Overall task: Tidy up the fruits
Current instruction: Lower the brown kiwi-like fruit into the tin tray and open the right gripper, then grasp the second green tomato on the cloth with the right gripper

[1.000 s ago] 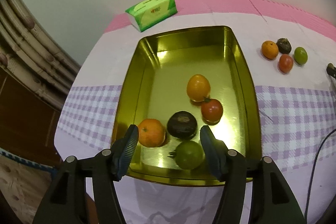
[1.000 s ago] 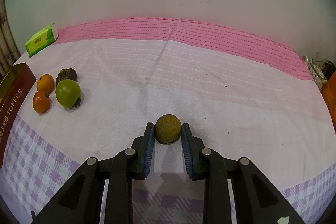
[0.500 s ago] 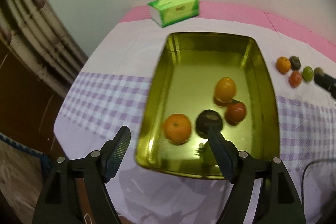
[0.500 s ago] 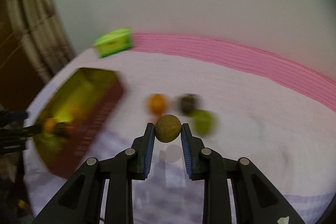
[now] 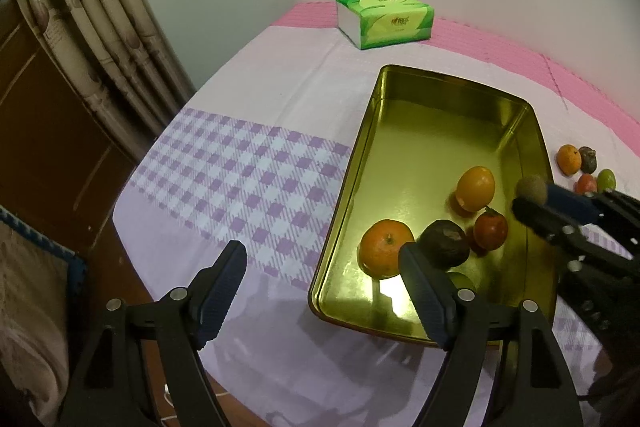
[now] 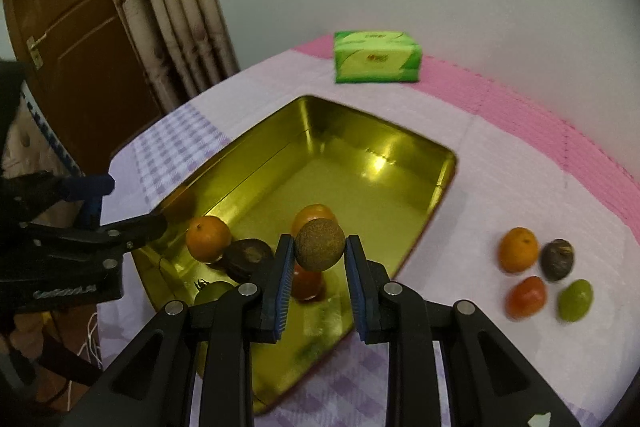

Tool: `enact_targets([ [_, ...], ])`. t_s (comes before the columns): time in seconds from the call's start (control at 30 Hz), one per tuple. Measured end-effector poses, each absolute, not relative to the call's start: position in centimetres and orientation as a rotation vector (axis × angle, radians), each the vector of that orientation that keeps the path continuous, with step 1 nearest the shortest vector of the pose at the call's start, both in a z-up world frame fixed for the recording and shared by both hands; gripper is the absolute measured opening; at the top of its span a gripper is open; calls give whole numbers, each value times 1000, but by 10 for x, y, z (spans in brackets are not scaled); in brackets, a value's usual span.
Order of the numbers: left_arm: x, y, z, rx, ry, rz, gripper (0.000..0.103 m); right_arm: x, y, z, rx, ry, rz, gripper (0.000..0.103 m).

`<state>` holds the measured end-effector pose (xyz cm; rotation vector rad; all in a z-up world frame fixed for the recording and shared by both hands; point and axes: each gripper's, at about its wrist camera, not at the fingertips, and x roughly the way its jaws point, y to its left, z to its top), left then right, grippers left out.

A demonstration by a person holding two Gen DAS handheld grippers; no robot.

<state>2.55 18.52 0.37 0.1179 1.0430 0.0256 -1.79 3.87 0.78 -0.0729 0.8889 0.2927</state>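
Black-framed, blue-padded right tongs [image 6: 318, 259] pinch a rough brown round fruit [image 6: 320, 245], held in the air above the gold metal tray's [image 6: 444, 187] near end. Tray floor lies straight below, its long axis running away toward the green tissue pack [image 6: 376, 57]. Left tongs [image 5: 322, 281] hang spread and empty over the tablecloth's near-left edge. Only the right view shows all four loose fruits [image 6: 546, 273] clearly, right of the tray.

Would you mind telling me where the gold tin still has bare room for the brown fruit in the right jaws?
The gold tin is bare across its far half, toward the tissue pack. Its near end is crowded: orange, dark fruit, red tomato, all below the held brown fruit.
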Motion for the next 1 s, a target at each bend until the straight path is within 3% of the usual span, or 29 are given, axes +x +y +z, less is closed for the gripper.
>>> enact_targets([
  [0.37,26,185,0,111,1059,25,79,-9,48,-7,-74,925,296,25],
  [0.5,27,184,-1,112,1061,17,79,-11,44,-3,-55,906,299,35],
  [0.63,27,184,-2,113,1065,12,79,-18,33,11,-32,870,286,35],
  [1.0,28,177,-4,121,1068,-20,79,-50,-100,21,24,839,-41,35],
])
